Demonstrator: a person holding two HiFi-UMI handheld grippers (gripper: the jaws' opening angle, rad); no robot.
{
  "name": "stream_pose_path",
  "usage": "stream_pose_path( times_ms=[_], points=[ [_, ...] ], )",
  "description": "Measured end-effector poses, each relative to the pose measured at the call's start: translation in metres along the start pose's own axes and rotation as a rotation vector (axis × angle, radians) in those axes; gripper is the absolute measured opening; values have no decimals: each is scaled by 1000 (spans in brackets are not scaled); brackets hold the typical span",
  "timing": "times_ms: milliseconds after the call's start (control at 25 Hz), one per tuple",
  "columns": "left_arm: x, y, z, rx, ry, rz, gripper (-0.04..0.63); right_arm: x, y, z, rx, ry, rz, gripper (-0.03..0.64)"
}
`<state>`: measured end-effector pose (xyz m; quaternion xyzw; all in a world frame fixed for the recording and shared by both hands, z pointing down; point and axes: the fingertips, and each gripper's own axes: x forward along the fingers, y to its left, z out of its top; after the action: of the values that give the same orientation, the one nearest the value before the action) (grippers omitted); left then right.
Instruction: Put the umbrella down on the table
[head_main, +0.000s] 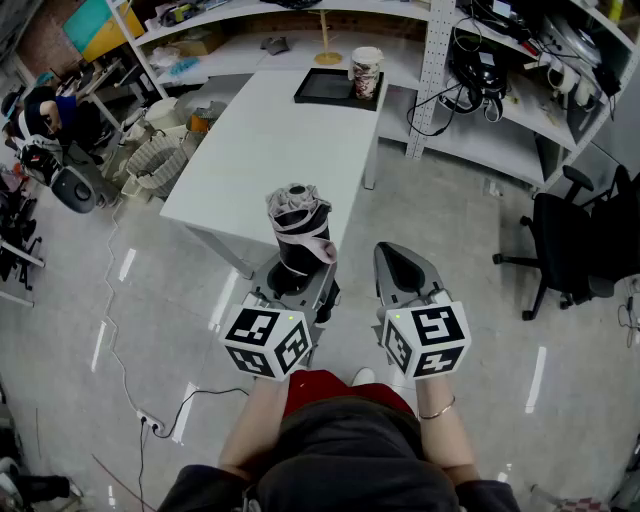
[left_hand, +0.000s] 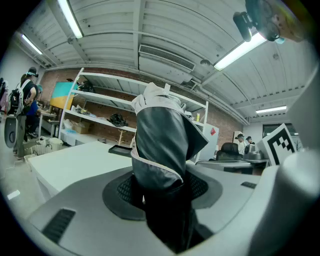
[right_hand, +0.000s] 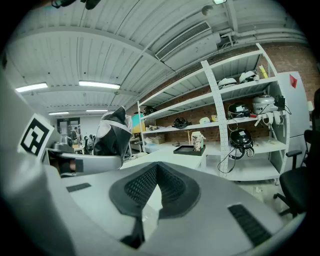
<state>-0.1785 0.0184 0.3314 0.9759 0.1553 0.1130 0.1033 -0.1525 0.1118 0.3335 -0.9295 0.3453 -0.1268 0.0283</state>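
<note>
The left gripper (head_main: 296, 282) clamped the folded black umbrella (head_main: 298, 222) upright, in the air in front of the white table's (head_main: 270, 150) near edge. The right gripper (head_main: 402, 265) rode beside it, jaws together on nothing. The print on the cup (head_main: 366, 72) was too small to read. The cup stood on the black tray (head_main: 322, 88) at the far end, and a wide stretch of white top ran from there to the near edge.
</note>
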Motion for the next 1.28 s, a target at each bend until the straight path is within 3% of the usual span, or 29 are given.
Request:
stream_pose_path(
  times_ms=[400,800,1280],
  points=[
    [6,-7,-7,-9,6,10,201,-6,-3,-13,-44,33,56,18],
    [15,-10,-14,-80,1,49,201,-28,-46,-27,21,73,-24,18],
    [33,-7,2,-61,-14,44,201,-30,-72,-18,34,37,-66,18]
  ],
)
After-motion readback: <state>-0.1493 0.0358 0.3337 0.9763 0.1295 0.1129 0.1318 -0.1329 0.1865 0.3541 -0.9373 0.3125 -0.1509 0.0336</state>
